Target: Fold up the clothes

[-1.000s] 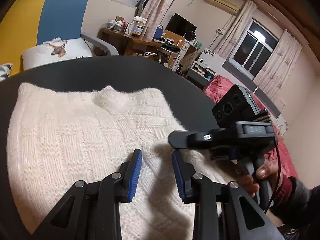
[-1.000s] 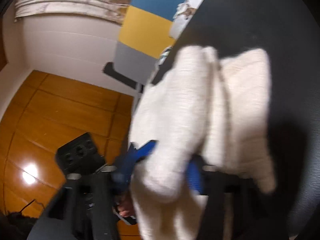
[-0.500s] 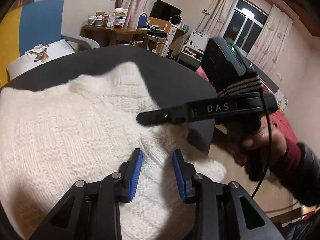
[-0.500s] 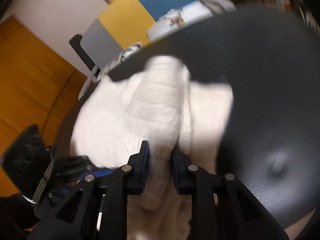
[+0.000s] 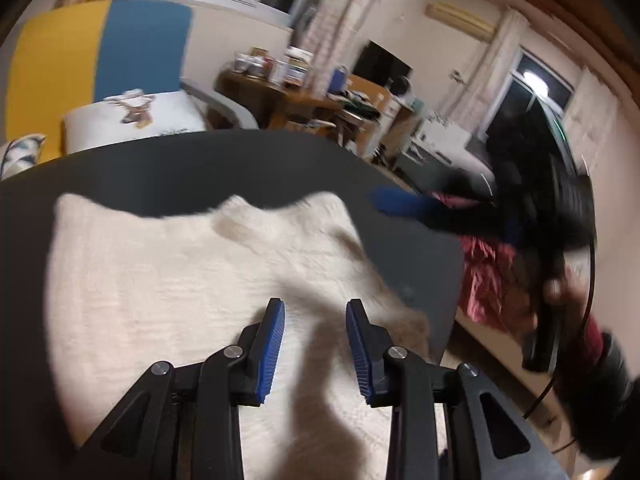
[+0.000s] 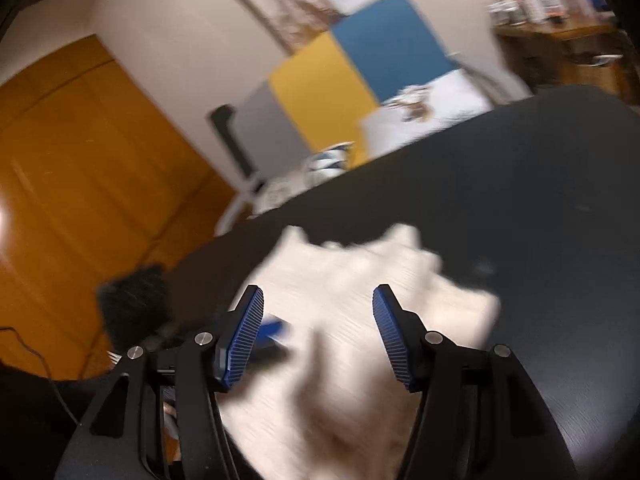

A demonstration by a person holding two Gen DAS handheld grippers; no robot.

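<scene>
- One sweater (image 5: 168,292), cream knit, flat on dark surface (image 5: 240,168).
- Left gripper (image 5: 315,344): jaws part open, over sweater, gripping nothing.
- Right gripper (image 6: 318,332): jaws opening, empty, above sweater (image 6: 360,320).

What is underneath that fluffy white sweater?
The white knit sweater lies flat on a dark round table, whose bare top shows around its far and right sides. Whatever part of the table lies directly beneath the sweater is covered, so anything there cannot be seen.

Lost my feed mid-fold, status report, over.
Right claw opening, empty. Left claw open above the sweater. Sweater flat on black table, nothing in the way.
</scene>
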